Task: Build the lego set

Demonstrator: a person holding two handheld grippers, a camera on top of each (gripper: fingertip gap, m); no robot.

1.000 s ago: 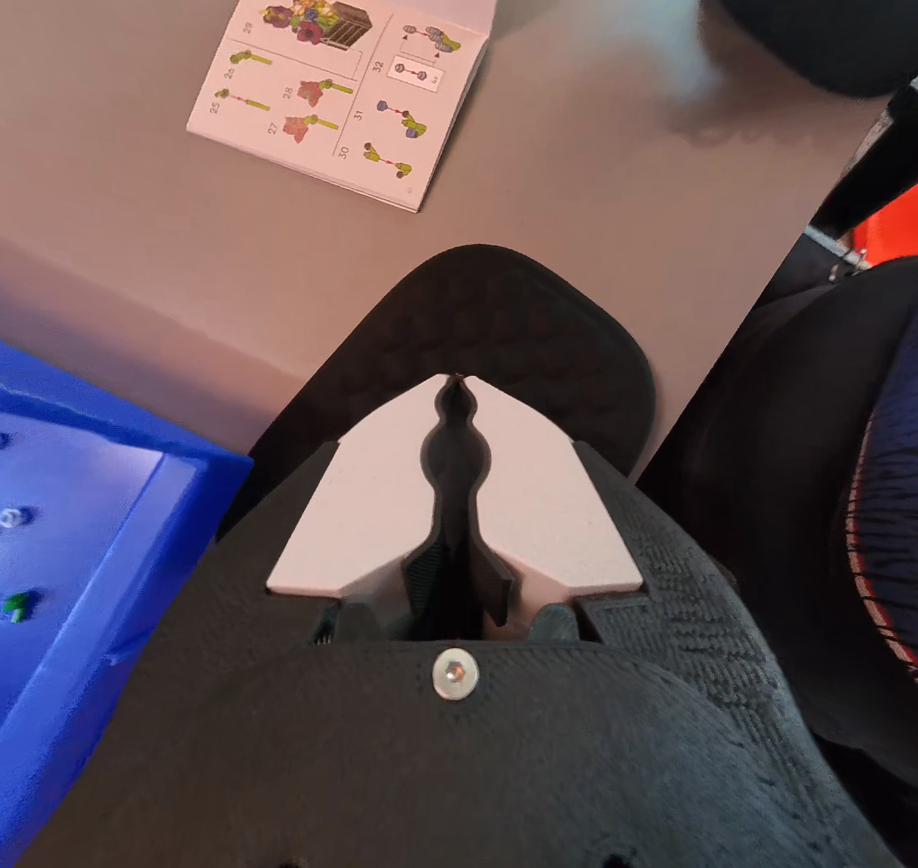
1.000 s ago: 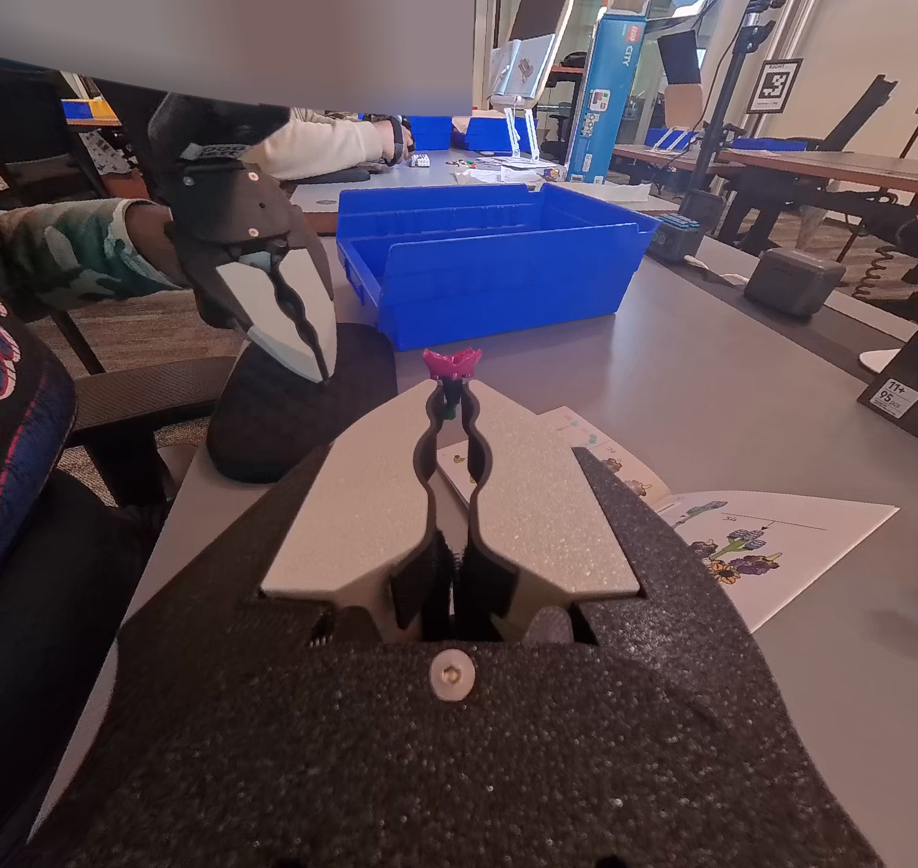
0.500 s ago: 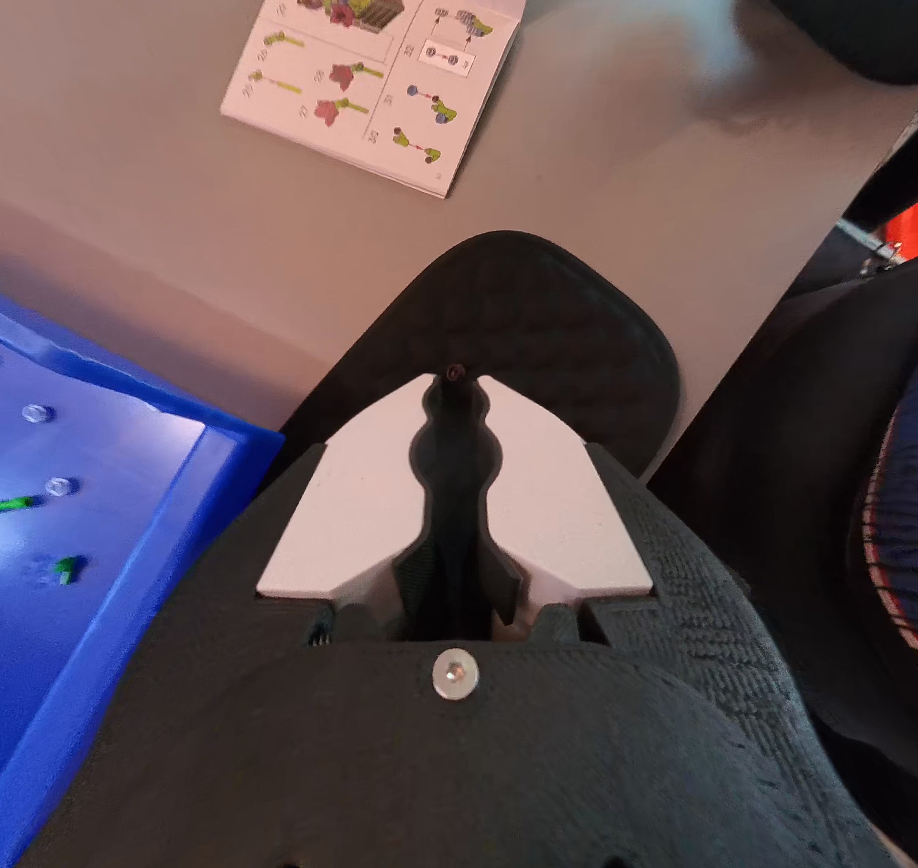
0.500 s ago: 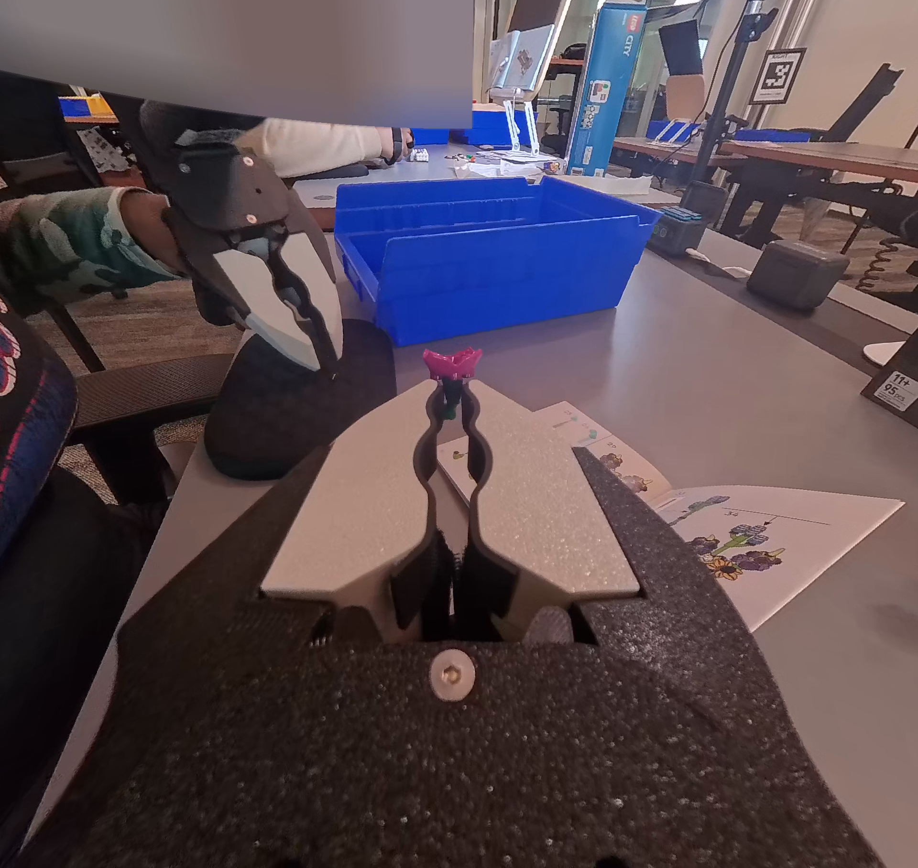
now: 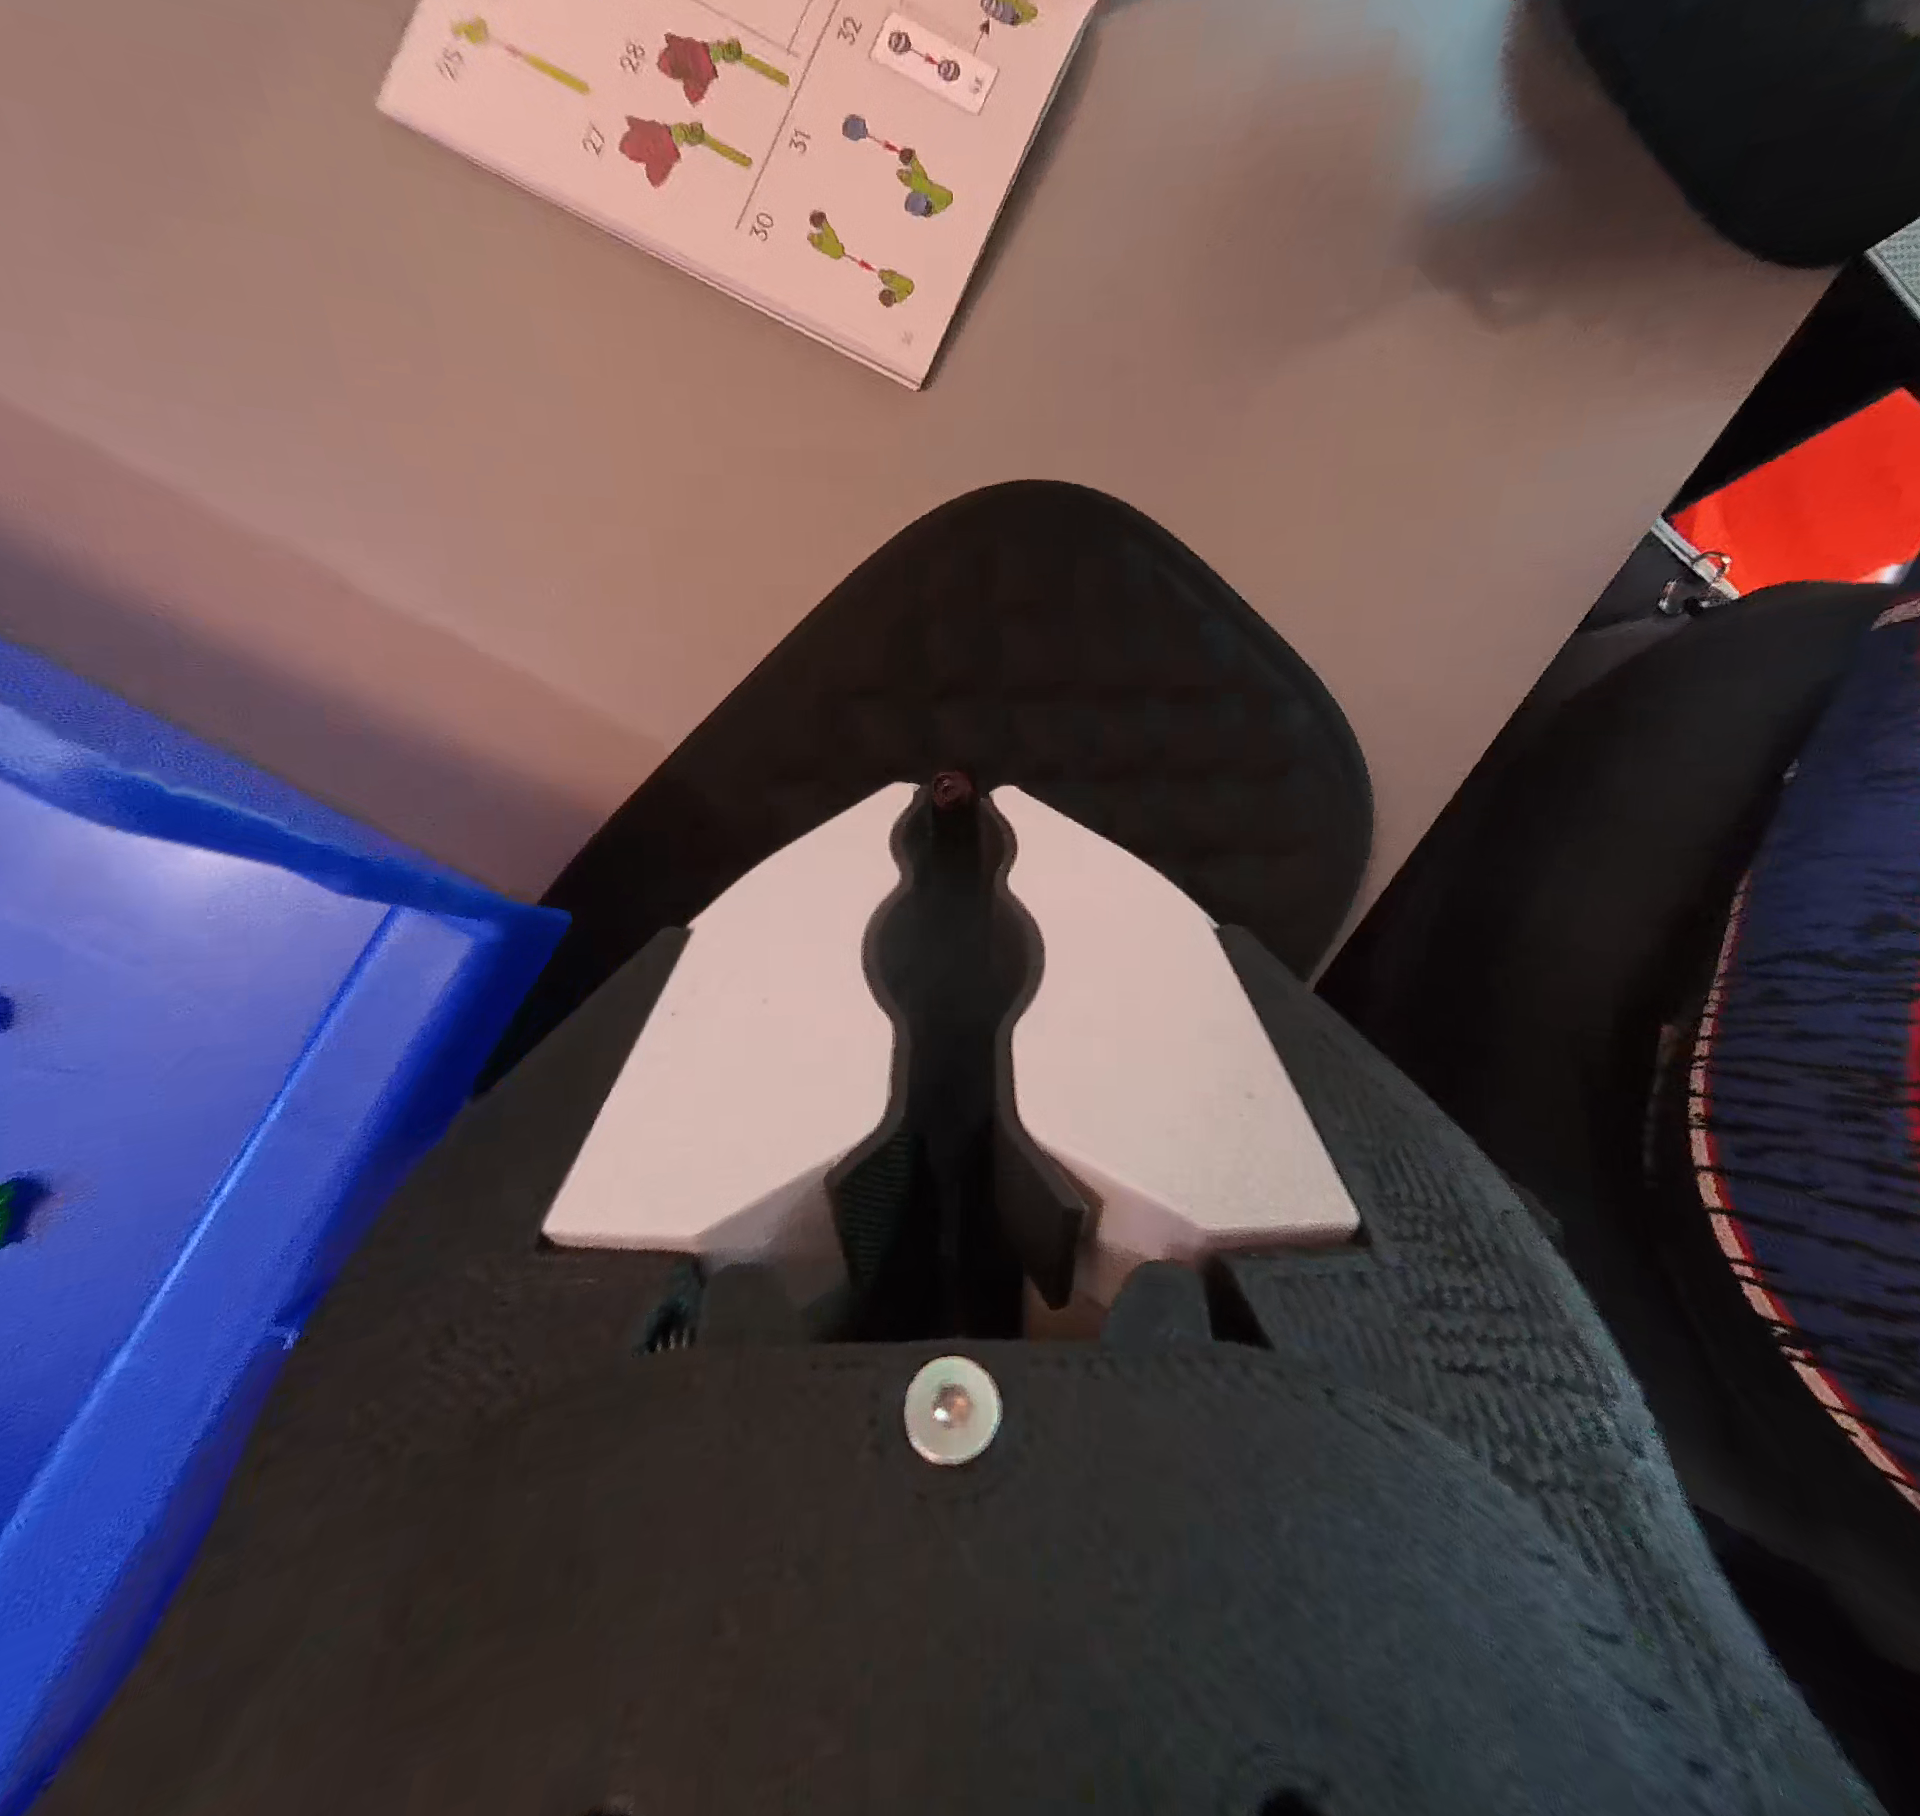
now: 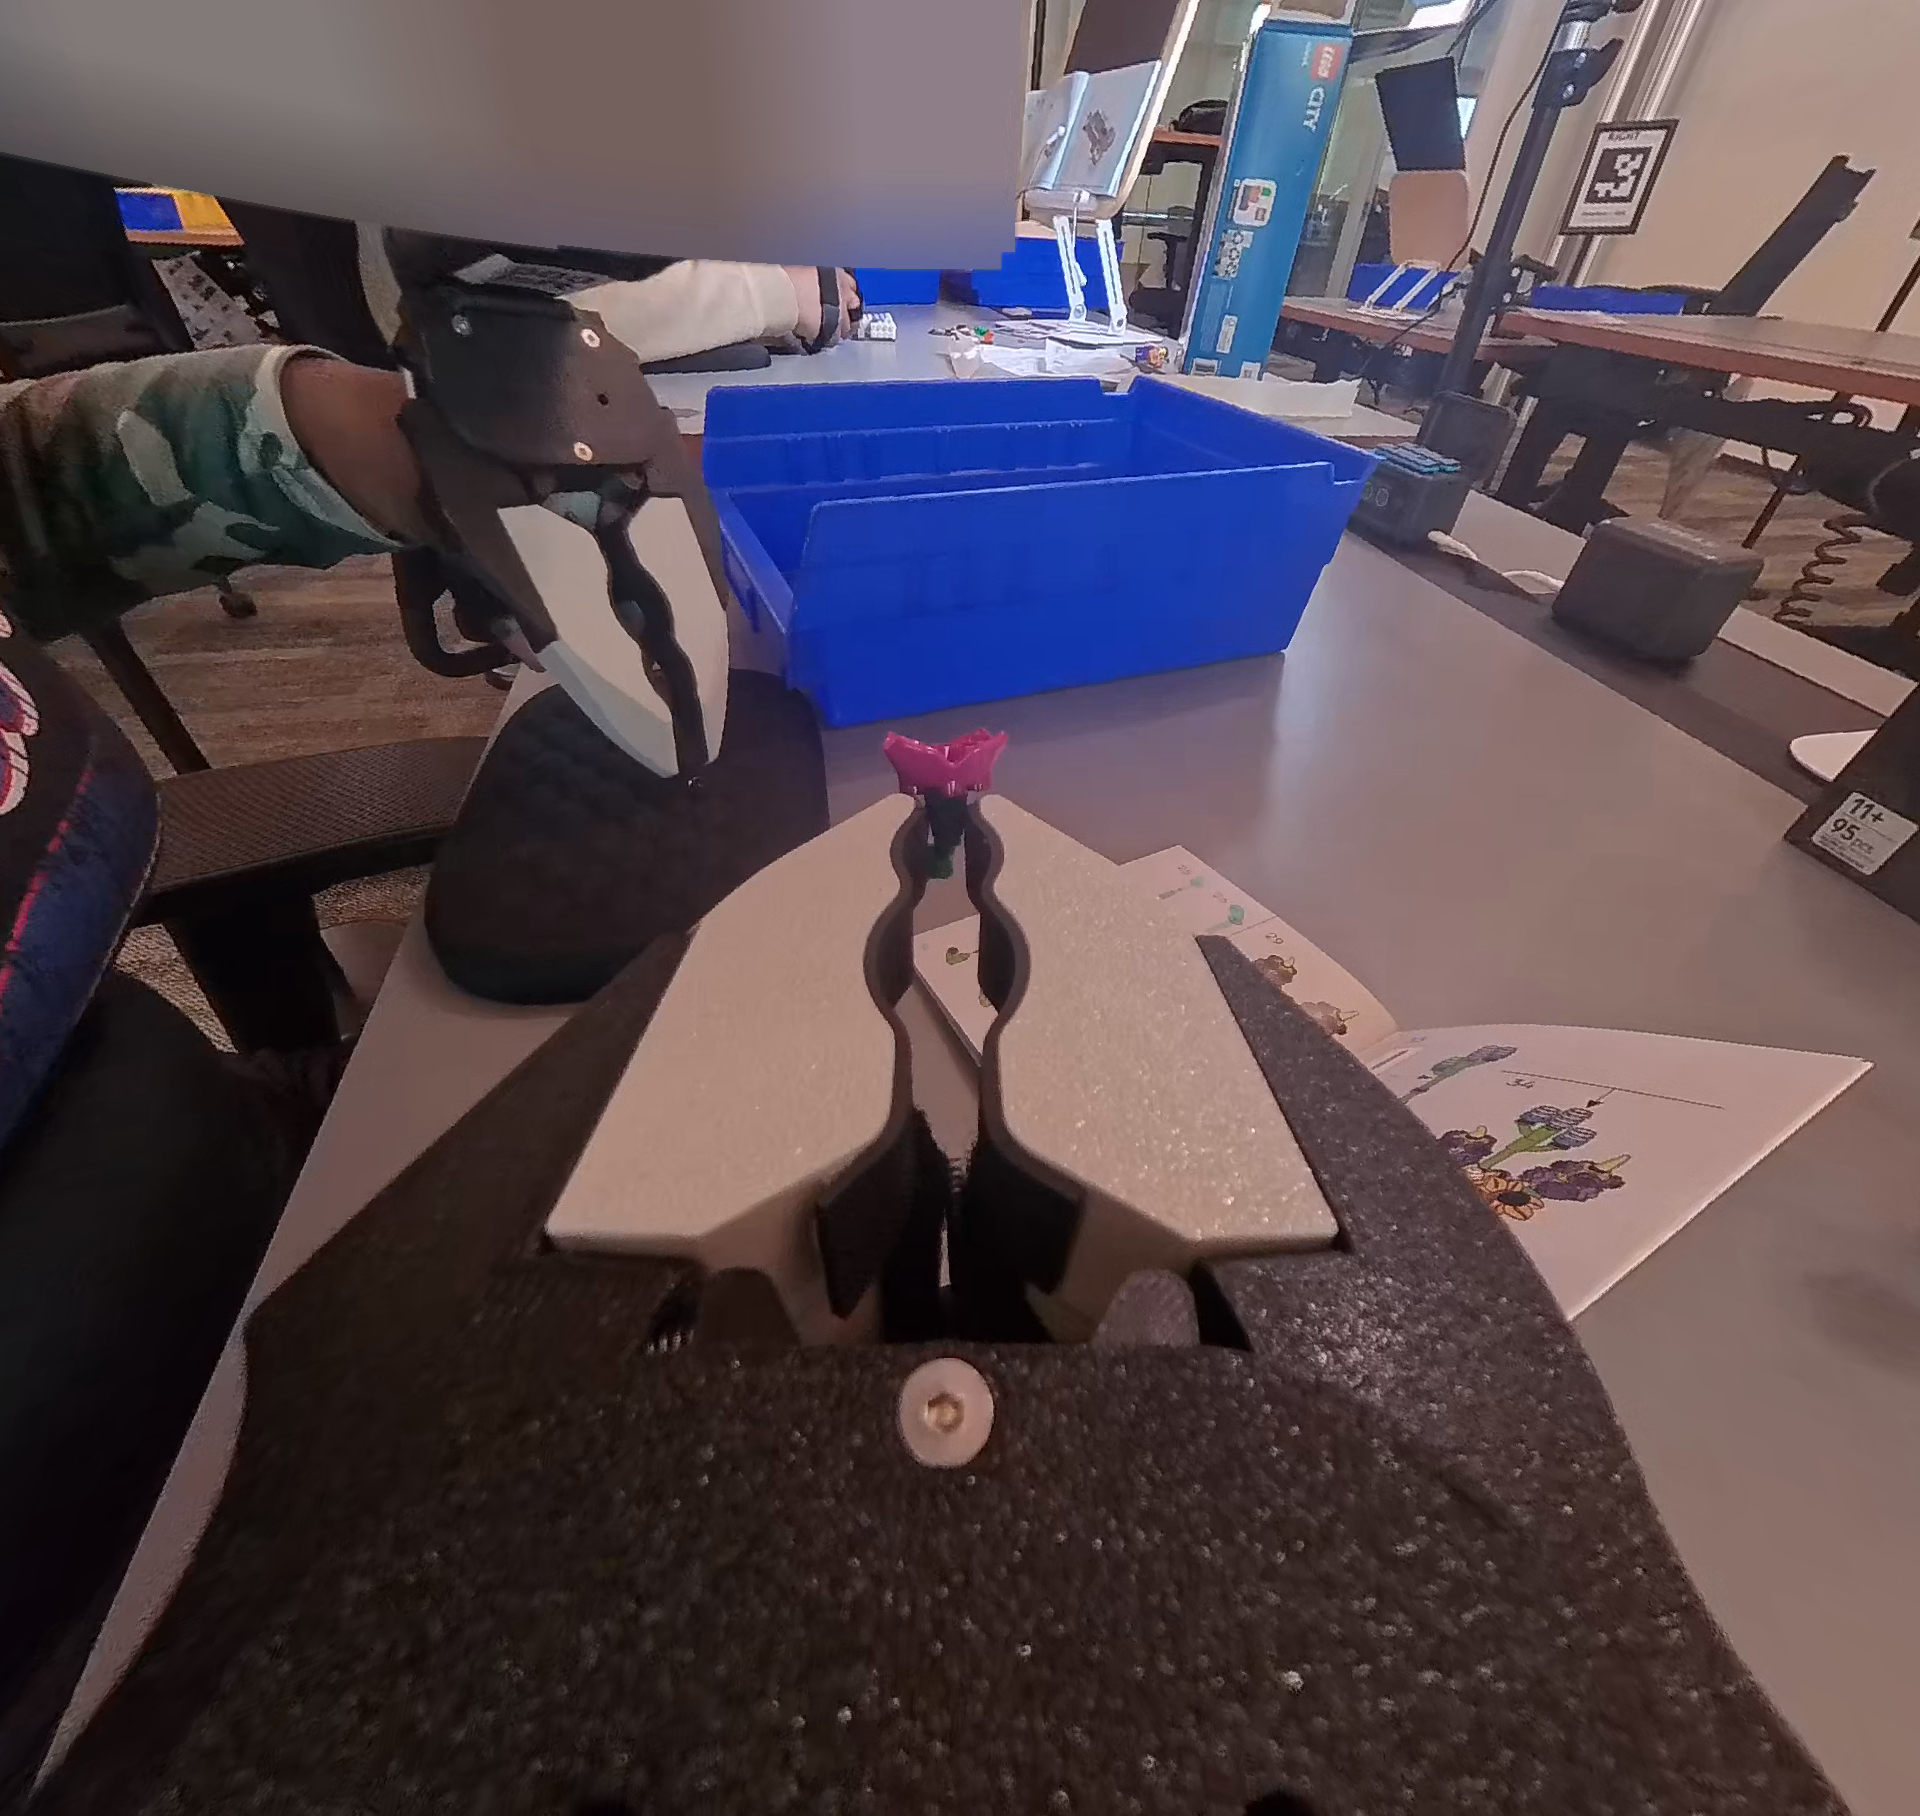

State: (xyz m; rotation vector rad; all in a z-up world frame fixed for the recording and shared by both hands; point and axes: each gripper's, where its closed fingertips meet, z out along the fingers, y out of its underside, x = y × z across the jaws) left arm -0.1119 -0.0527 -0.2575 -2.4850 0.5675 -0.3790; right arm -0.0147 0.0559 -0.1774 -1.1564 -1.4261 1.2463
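Over on the left, the left gripper (image 6: 691, 774) points down at a black padded rest (image 6: 582, 862) on the near corner of the grey tabletop (image 6: 1403, 779). Its white fingers (image 5: 769, 1039) are drawn close at the tips, pinching a tiny dark round piece (image 5: 951, 787) just above the pad; what kind of piece it is I can't make out. A camouflage sleeve (image 6: 156, 478) leads back from that gripper. Beside the pad stands a blue bin (image 6: 1039, 561), with a few small green bits blurred on its floor in the left wrist view.

In the middle, the right gripper (image 6: 943, 810) is held up above the tabletop, pressed together on the green stem of a small magenta flower (image 6: 943, 760), whose bloom sticks up just past the fingertips. Under and to the right of it lies the open instruction booklet (image 6: 1558, 1143), flat on the tabletop. Farther right sit a small grey box (image 6: 1652, 582) and, at the edge, a dark carton (image 6: 1860, 831).
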